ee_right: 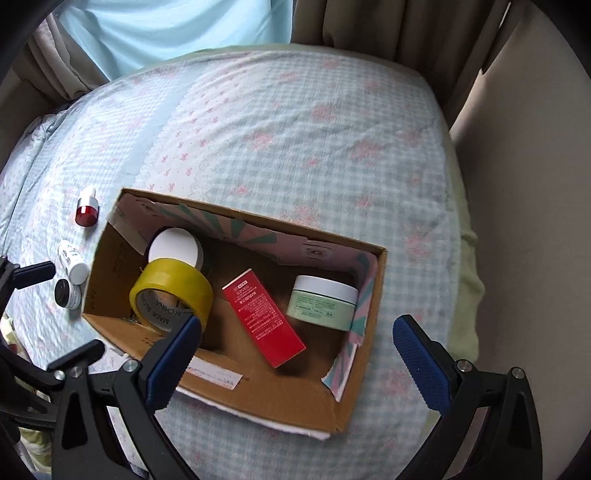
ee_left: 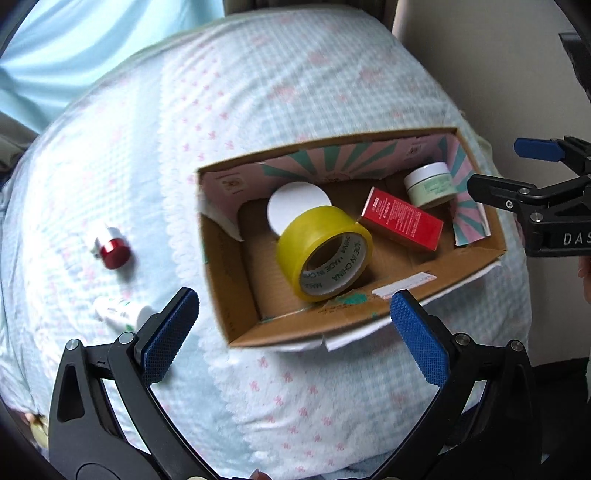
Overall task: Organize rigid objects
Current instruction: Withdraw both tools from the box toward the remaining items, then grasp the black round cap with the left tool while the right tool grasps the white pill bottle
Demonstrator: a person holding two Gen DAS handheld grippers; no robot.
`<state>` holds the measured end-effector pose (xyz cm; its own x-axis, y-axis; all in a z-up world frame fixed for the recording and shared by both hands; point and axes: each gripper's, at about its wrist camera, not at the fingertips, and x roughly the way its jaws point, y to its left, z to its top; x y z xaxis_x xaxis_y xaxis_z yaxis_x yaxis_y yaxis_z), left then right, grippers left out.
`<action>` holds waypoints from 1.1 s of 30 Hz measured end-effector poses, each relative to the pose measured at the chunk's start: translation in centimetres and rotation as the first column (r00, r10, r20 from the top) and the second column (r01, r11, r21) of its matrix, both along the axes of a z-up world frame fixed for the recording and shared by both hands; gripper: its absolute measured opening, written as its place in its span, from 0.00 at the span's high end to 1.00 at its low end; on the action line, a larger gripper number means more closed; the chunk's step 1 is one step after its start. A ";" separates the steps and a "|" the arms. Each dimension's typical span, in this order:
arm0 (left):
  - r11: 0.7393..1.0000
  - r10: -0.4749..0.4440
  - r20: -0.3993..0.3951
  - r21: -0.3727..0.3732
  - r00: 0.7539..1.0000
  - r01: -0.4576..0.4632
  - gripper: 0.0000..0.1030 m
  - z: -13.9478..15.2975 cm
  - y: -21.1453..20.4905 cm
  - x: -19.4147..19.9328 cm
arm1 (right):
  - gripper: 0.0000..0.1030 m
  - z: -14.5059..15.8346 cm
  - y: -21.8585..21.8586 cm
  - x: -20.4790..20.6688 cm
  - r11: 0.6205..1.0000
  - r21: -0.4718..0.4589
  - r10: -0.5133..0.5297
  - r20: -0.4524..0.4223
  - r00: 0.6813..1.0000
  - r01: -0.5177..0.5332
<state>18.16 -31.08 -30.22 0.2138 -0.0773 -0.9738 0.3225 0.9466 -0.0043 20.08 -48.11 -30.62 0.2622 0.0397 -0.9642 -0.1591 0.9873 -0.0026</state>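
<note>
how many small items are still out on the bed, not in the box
3, all left of the cardboard box: red-capped bottle farthest, white bottle in the middle, dark-lidded jar nearest. More may be hidden behind the left gripper.

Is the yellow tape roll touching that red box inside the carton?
Apart. The right wrist view shows bare cardboard floor between the yellow tape roll and the red box.

A bedroom in a home. A bed [ee_right: 295,122] covered with a pale blue checked sheet printed with pink bows fills both views. Beige curtains [ee_right: 369,26] hang at its far side beside a light blue drape [ee_right: 166,29], and a plain cream wall [ee_right: 524,184] runs along the right.
</note>
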 end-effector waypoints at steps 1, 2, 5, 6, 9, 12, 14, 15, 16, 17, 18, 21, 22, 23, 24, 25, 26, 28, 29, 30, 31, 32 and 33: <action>1.000 0.002 0.010 0.000 1.000 -0.002 0.00 0.7 0.4 -0.3 | 0.00 0.6 0.1 -0.3 1.000 -0.001 -0.001 0.006 1.000 0.001; 1.000 0.006 0.020 0.000 1.000 -0.006 0.00 1.3 1.0 -0.7 | 0.00 1.1 0.3 -0.5 1.000 -0.004 -0.002 0.011 1.000 0.002; 1.000 0.027 0.045 -0.012 0.999 -0.027 0.00 3.0 2.5 -1.8 | 0.00 3.0 1.1 -1.6 1.000 -0.009 -0.003 0.030 1.000 0.003; 0.999 0.040 0.056 -0.019 0.998 -0.039 0.00 3.7 3.3 -2.3 | 0.00 3.5 1.5 -1.9 1.000 -0.008 -0.002 0.034 0.999 0.002; 0.997 0.075 0.084 -0.026 0.994 -0.073 0.00 5.3 5.4 -3.4 | 0.00 5.5 3.1 -2.9 0.999 -0.035 0.009 0.073 0.997 -0.006; 0.993 0.121 0.117 -0.024 0.986 -0.119 0.00 6.4 7.9 -4.6 | 0.00 7.3 5.2 -3.5 0.998 -0.047 0.034 0.130 0.991 -0.028; 0.987 0.163 0.136 -0.021 0.977 -0.161 0.00 6.9 9.7 -5.4 | 0.00 8.2 7.0 -3.5 0.998 -0.029 0.064 0.140 0.988 -0.061; 0.982 0.188 0.145 -0.022 0.971 -0.187 0.00 7.2 10.8 -5.8 | 0.00 8.4 7.7 -3.4 0.997 -0.021 0.076 0.144 0.987 -0.074; 0.977 0.215 0.153 -0.022 0.965 -0.214 0.00 7.4 11.9 -6.3 | 0.00 8.7 8.5 -3.4 0.996 -0.010 0.093 0.147 0.985 -0.093; 0.971 0.240 0.160 -0.021 0.958 -0.240 0.00 7.6 12.8 -6.6 | 0.00 9.0 9.6 -3.2 0.993 0.002 0.114 0.149 0.982 -0.116; 0.962 0.273 0.167 -0.022 0.947 -0.274 0.00 7.7 14.1 -7.1 | 0.00 9.2 10.4 -3.1 0.991 0.011 0.132 0.150 0.980 -0.135; 0.936 0.351 0.194 -0.050 0.916 -0.348 0.00 8.4 17.2 -8.6 | 0.00 10.0 13.4 -2.7 0.980 0.027 0.191 0.162 0.968 -0.198; 0.926 0.377 0.203 -0.056 0.904 -0.374 0.00 8.6 18.3 -9.2 | 0.00 10.2 14.4 -2.5 0.975 0.033 0.213 0.164 0.963 -0.221; 0.913 0.408 0.210 -0.061 0.889 -0.404 0.00 8.8 19.6 -9.8 | 0.00 10.4 15.5 -2.4 0.970 0.037 0.232 0.163 0.959 -0.241; 0.901 0.433 0.212 -0.069 0.876 -0.428 0.00 9.0 20.8 -10.4 | 0.00 10.6 16.5 -2.2 0.964 0.042 0.252 0.161 0.954 -0.262; 0.890 0.455 0.212 -0.076 0.865 -0.449 0.00 9.1 21.8 -10.9 | 0.00 10.7 17.7 -2.1 0.958 0.049 0.273 0.159 0.949 -0.284; 0.880 0.475 0.208 -0.080 0.855 -0.469 0.00 9.1 22.9 -11.3 | 0.00 10.7 18.8 -1.9 0.951 0.055 0.294 0.155 0.943 -0.305; 0.864 0.503 0.199 -0.080 0.841 -0.498 0.00 8.8 24.6 -12.0 | 0.00 10.6 20.8 -1.6 0.936 0.068 0.333 0.141 0.932 -0.344; 0.858 0.513 0.196 -0.078 0.836 -0.508 0.00 8.6 25.3 -12.3 | 0.00 10.6 21.9 -1.5 0.928 0.077 0.352 0.136 0.926 -0.364; 0.853 0.521 0.192 -0.076 0.832 -0.517 0.00 8.4 26.1 -12.6 | 0.00 10.6 23.3 -1.4 0.919 0.087 0.374 0.126 0.919 -0.385; 0.848 0.529 0.187 -0.073 0.828 -0.525 0.00 8.1 26.8 -12.8 | 0.00 10.5 24.4 -1.3 0.911 0.092 0.391 0.116 0.913 -0.401; 0.844 0.536 0.183 -0.074 0.824 -0.532 0.00 7.7 27.3 -13.0 | 0.00 10.3 25.5 -1.2 0.903 0.096 0.410 0.106 0.906 -0.419; 0.838 0.545 0.176 -0.082 0.820 -0.540 0.00 7.2 27.9 -13.2 | 0.00 10.1 26.6 -1.1 0.894 0.100 0.428 0.095 0.899 -0.436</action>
<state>4.96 -3.18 -22.99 0.4042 0.0791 -0.9112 -0.2455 0.9691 -0.0248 19.01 -21.49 -20.52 0.2587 0.2745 -0.9261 -0.5736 0.8151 0.0813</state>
